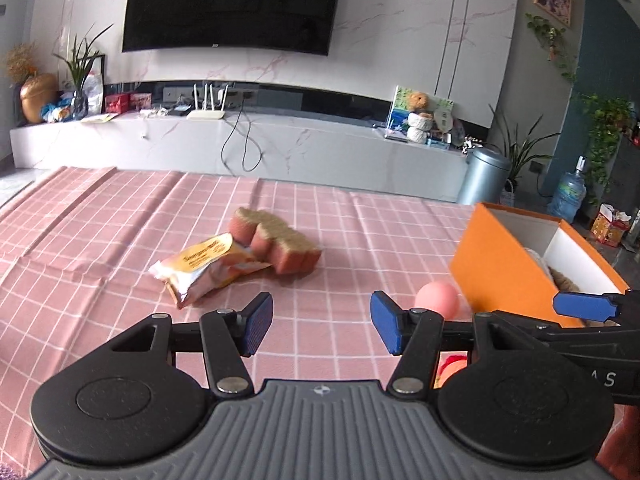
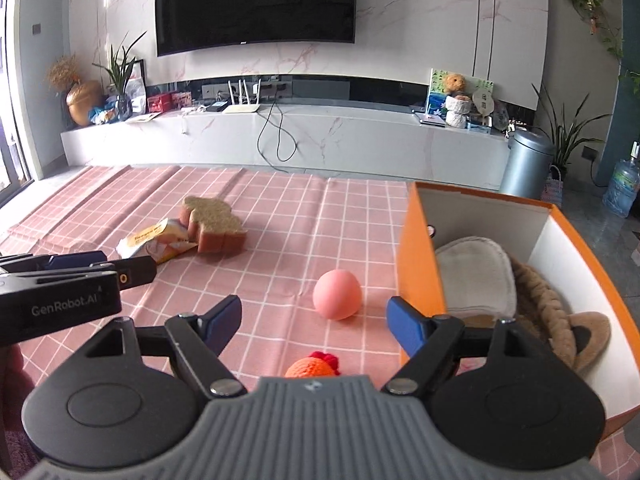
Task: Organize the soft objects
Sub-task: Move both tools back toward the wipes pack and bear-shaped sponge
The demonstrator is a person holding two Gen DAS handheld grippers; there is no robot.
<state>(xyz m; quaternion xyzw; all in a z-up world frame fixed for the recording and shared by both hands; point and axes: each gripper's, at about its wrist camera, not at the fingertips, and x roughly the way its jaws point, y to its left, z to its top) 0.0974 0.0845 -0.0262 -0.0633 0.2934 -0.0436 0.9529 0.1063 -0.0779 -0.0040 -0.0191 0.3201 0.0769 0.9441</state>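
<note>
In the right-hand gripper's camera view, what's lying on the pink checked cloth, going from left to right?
Snack packet → sponge → pink ball → orange box with soft things already inside.

Cloth on the table [image 2: 280, 216]: pink with a white grid. Ball [image 2: 337, 294]: plain salmon pink. Sponges [image 2: 216, 220]: tan tops, pinkish-red sides. Snack pack [image 1: 208, 268]: yellow-orange print, silver ends. Box [image 2: 416, 260]: orange outside, white inside. In it, a grey-white pad [image 2: 476, 280] and a brown knit piece [image 2: 548, 312]. Crochet toy [image 2: 312, 366] at the near edge: orange, red tuft. My left gripper [image 1: 322, 326] and right gripper [image 2: 314, 326]: black frames, blue pads.
</note>
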